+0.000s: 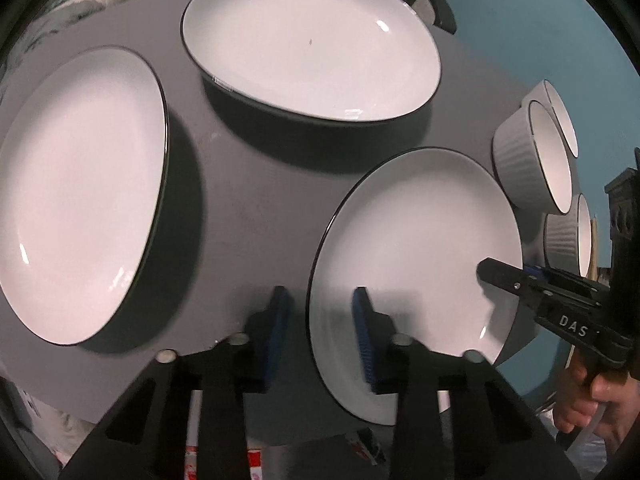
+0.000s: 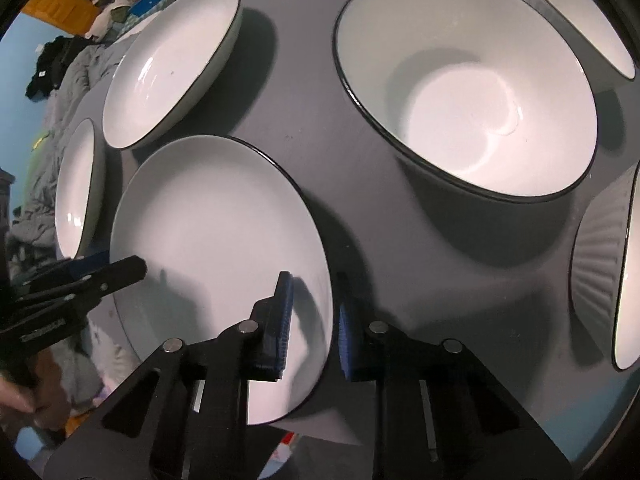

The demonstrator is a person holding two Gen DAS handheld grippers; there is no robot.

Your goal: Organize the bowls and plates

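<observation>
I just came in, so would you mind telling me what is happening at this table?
A person with a gripper in each hand is sorting white dishes on a gray table. The left gripper and the right gripper each straddle opposite rims of the nearest plate, jaws narrowed around its edge. Two other plates and several ribbed bowls sit untouched.

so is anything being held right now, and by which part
The left gripper and right gripper each straddle opposite edges of the near round white black-rimmed plate; whether their fingers already clamp it cannot be told.
</observation>
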